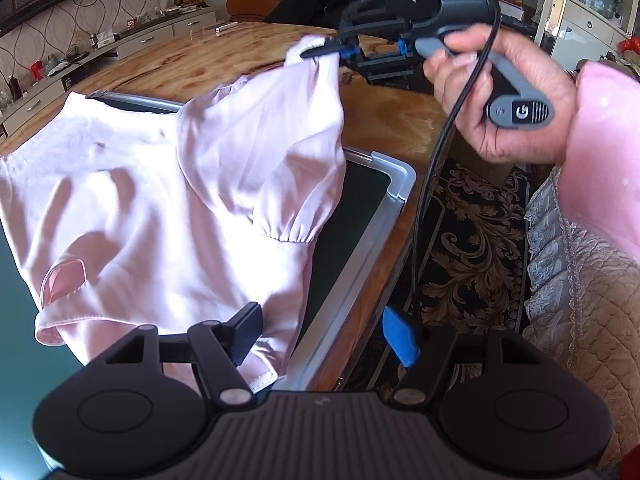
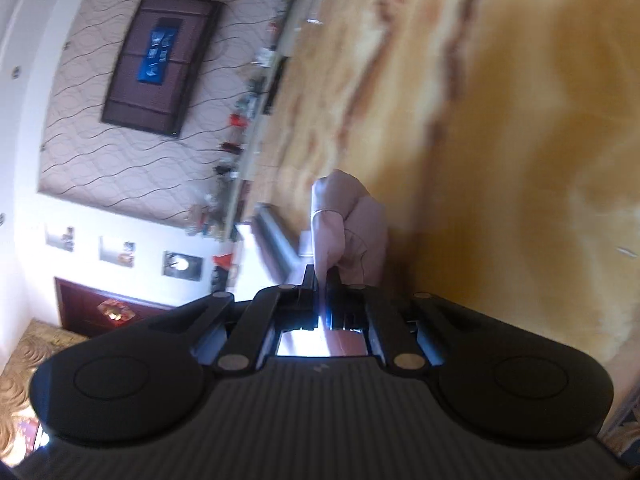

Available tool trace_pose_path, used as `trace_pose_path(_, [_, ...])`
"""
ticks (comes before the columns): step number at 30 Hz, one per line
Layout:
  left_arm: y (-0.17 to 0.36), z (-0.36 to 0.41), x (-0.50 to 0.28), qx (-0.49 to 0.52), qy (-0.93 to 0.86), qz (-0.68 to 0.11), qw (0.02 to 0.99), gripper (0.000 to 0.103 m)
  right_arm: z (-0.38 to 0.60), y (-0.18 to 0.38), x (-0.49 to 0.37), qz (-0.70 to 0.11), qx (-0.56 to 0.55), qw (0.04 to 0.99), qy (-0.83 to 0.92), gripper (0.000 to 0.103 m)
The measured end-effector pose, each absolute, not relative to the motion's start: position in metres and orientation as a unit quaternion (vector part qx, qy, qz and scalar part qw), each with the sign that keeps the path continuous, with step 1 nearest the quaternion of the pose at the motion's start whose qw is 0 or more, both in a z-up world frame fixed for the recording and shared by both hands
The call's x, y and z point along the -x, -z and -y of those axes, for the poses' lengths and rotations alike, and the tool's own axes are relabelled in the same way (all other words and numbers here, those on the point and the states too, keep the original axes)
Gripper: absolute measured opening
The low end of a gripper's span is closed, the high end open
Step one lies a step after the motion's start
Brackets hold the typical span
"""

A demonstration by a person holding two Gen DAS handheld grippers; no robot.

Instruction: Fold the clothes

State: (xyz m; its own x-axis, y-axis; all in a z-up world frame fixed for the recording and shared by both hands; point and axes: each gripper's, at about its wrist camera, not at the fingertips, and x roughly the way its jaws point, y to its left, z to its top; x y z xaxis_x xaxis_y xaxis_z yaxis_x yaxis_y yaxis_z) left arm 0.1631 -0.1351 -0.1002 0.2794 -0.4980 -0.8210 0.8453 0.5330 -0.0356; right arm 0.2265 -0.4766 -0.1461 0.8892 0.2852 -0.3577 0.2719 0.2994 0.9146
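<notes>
Sunlit and cluttered, the living room has patterned wallpaper, a low white cabinet along the wall and a glossy amber wooden table (image 1: pixel 248 52). On it lies a dark board with a pale metal frame (image 1: pixel 360 236), and over that board spreads the pale pink short-sleeved blouse (image 1: pixel 160 184), its body filling the left wrist view from nine o'clock to the centre.

At one o'clock in that view a person's hand (image 1: pixel 500 92) squeezes the handle of the right gripper (image 1: pixel 316 53), whose jaws are pinched tight on a tip of the blouse and hold it above the table, so cloth drapes down from the grip. The left gripper (image 1: pixel 324 334) stands wide at six o'clock, one finger over the blouse's lower hem, the other past the frame's edge; it holds nothing.

I judge this to be a fold of the raised part across the body. Doing it well means carrying the tip low and straight, then laying it flat; the open left gripper could pin the hem to stop the garment sliding.

Only the left wrist view shows the whole garment, the board and the hand. The right wrist view, rolled sideways and blurred, shows the pinch close up: a bunched pink fold (image 2: pixel 344 224) between closed fingers.
</notes>
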Motion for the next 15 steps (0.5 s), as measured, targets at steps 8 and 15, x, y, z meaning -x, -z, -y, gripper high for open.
trace_pose_path(8, [0.100, 0.132, -0.161, -0.215, 0.436, -0.413, 0.770, 0.073, 0.374, 0.041, -0.314, -0.315, -0.384, 0.862, -0.099, 0.006])
trace_pose_path(15, [0.099, 0.130, -0.159, -0.219, 0.438, -0.411, 0.769, 0.073, 0.169, 0.042, -0.407, -0.469, -0.038, 0.863, -0.182, 0.009])
